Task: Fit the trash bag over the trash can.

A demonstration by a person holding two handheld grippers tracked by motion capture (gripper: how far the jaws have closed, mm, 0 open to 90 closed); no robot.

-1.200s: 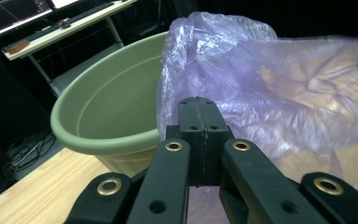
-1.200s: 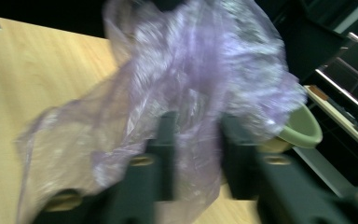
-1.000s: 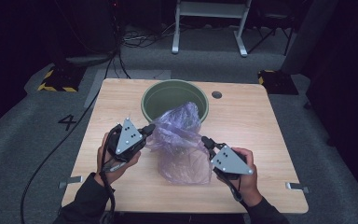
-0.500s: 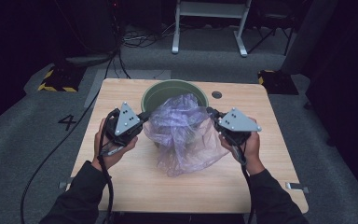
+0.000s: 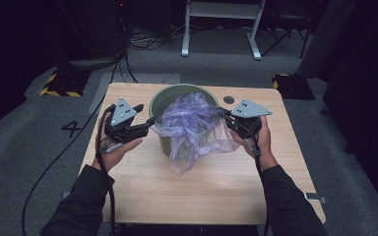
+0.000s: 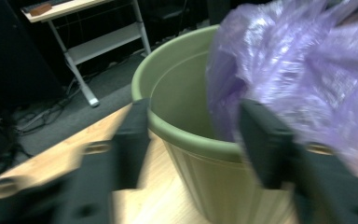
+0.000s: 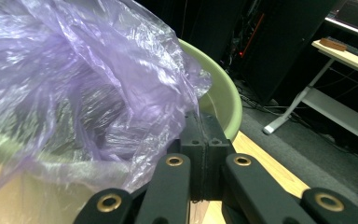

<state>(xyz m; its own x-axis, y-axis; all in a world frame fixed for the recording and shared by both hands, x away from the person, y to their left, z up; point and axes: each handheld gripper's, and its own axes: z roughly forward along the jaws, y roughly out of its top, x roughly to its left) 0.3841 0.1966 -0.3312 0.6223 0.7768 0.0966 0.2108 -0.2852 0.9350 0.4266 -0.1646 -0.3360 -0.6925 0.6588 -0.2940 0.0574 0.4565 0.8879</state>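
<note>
I see a crinkly, translucent purple bag (image 5: 193, 129) draped over the round, smooth green bucket (image 5: 170, 98) at the table's (image 5: 211, 187) far middle. My right gripper (image 5: 225, 114) is clamped on the film's right edge. My left gripper (image 5: 146, 118) has just opened off the bag, which was lower and nearer before.

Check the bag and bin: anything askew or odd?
Yes. The purple bag sits lopsided on the green bin: bunched over its right side, a flap hanging down the front onto the table. Only the right gripper pinches it.
</note>
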